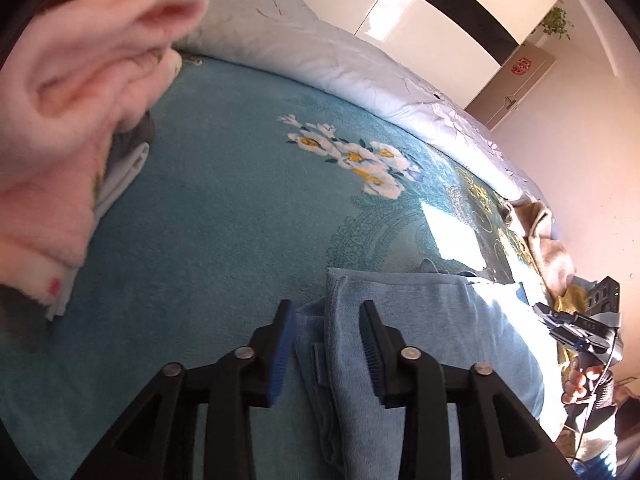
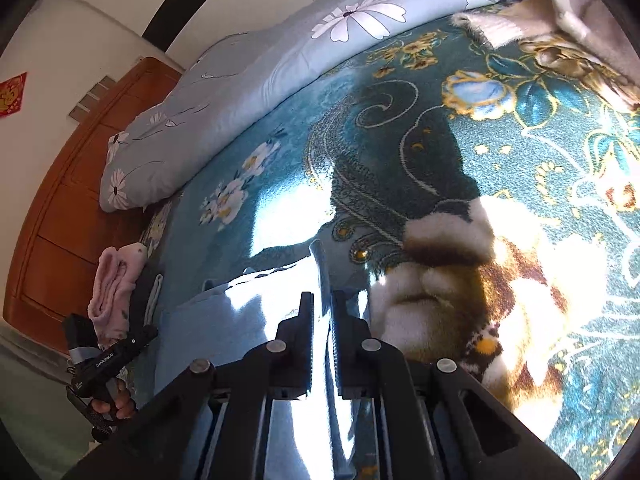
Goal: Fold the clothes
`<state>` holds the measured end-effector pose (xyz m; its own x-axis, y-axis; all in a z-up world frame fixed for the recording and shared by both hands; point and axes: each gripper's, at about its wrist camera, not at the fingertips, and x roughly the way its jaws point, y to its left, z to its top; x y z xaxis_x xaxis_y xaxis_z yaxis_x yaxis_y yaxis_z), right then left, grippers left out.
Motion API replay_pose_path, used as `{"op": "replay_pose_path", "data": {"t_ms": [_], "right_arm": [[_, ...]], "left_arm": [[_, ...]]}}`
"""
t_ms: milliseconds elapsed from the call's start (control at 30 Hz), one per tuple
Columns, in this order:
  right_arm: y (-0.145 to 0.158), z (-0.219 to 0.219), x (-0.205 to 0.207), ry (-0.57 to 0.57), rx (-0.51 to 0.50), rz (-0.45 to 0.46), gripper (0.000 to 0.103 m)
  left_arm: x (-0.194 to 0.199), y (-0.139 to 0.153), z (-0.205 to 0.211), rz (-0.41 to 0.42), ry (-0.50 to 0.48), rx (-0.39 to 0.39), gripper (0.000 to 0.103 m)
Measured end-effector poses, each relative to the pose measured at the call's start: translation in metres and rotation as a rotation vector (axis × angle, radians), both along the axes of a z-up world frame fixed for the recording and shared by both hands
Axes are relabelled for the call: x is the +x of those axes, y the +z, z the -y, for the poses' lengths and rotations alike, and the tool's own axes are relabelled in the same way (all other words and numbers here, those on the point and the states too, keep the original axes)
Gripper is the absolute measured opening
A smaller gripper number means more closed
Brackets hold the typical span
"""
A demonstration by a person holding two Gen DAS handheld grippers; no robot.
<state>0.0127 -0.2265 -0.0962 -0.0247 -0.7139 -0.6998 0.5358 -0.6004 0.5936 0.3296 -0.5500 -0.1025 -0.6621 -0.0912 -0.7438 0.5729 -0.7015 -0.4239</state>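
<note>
A light blue garment (image 1: 420, 320) lies folded on the teal flowered blanket (image 1: 220, 220), partly in bright sunlight. My left gripper (image 1: 327, 320) is open, and the garment's folded left edge runs between its fingers without the pads pressing on it. In the right wrist view the same blue garment (image 2: 240, 320) lies at lower left. My right gripper (image 2: 322, 308) stands at the garment's right edge with a narrow gap between its jaws, and a thin ridge of cloth runs through that gap. Each gripper also shows in the other view, the right gripper (image 1: 540, 311) and the left gripper (image 2: 154, 332), each held by a hand.
A folded pink fleece (image 1: 68, 120) tops a stack of folded clothes at the left, seen also as the pink fleece (image 2: 114, 284). A brown and white fluffy garment (image 2: 440, 280) lies right of the blue one. A pale flowered quilt (image 1: 300, 48) borders the far side. A wooden headboard (image 2: 72, 200) stands behind.
</note>
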Motion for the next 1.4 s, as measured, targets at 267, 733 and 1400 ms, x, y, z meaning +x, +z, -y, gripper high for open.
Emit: {"op": "replay_pose_path", "data": {"t_ms": [267, 733, 1400], "right_arm": [[-0.009, -0.047, 0.058, 0.013, -0.006, 0.025, 0.047], [-0.040, -0.051, 0.086, 0.011, -0.108, 0.126, 0.047], [0.025, -0.012, 0.106, 0.061, -0.008, -0.018, 0.017]], "left_arm": [[0.006, 0.030, -0.077, -0.108, -0.139, -0.022, 0.070], [-0.032, -0.028, -0.165, -0.051, -0.214, 0.176, 0.063], [0.013, -0.036, -0.172, -0.135, -0.206, 0.353, 0.057]]}}
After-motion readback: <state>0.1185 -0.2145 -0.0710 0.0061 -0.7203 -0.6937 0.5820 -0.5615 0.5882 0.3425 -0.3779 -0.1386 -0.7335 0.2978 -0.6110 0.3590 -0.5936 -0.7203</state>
